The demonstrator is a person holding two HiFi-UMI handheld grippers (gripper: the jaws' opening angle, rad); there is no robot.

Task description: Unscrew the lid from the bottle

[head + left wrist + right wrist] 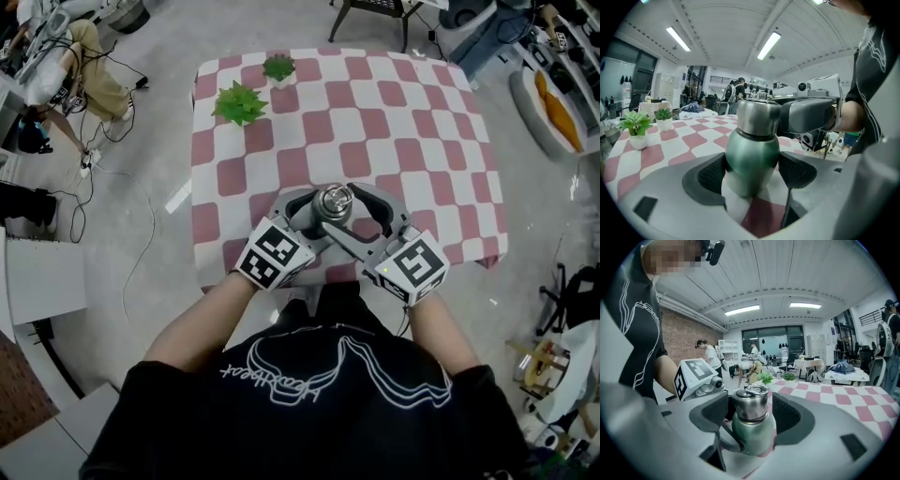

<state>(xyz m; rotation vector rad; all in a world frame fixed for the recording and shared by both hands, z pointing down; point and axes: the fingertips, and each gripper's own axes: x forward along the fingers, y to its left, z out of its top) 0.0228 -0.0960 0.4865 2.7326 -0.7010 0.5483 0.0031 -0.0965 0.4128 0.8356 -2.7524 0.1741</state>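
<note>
A green bottle (330, 223) with a steel lid (334, 200) stands near the front edge of the checkered table (422, 122). In the left gripper view my left gripper (752, 171) is shut on the bottle's green body (752, 157), both pads against it, below the lid (757, 117). My right gripper (751, 412) reaches in from the other side at lid height. The lid (751, 403) with its ring handle sits between its pads, and a narrow gap shows at each side. In the head view the left gripper (323, 217) and right gripper (342, 208) cross around the bottle.
Two small potted plants (241, 103) (278, 67) stand at the table's far left. The table's front edge is just below the grippers. Cables and equipment lie on the floor to the left, and a chair (375, 9) stands behind the table.
</note>
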